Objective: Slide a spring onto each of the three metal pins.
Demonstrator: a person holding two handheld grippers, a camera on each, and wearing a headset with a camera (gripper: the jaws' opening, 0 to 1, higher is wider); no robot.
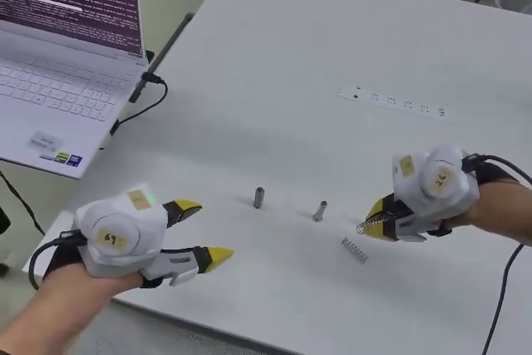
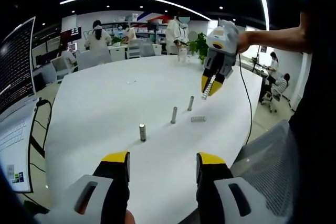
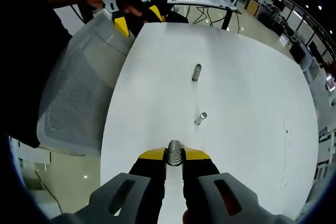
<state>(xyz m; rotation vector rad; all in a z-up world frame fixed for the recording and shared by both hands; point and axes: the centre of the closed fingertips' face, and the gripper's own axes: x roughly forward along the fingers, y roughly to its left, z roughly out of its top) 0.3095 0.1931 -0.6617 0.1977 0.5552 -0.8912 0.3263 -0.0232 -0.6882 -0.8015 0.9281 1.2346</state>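
On the white table (image 1: 274, 81), a metal pin (image 1: 259, 197) wears a spring, and a bare pin (image 1: 320, 210) lies to its right. A loose spring (image 1: 354, 249) lies nearer me. My right gripper (image 1: 376, 220) hovers just right of the bare pin, shut on a spring (image 1: 368, 224). The right gripper view has that spring (image 3: 175, 153) pinched between the jaws, pointing at the bare pin (image 3: 200, 118). The left gripper view shows three pins in a row (image 2: 142, 132) (image 2: 174, 115) (image 2: 190, 103). My left gripper (image 1: 204, 233) is open and holds nothing, at the table's near left.
An open laptop (image 1: 66, 39) sits at the far left with a black cable (image 1: 141, 106) beside it. A white power strip (image 1: 391, 101) lies at the back right. A grey mesh chair (image 3: 79, 93) stands by the table's near edge. People sit at desks behind (image 2: 97, 38).
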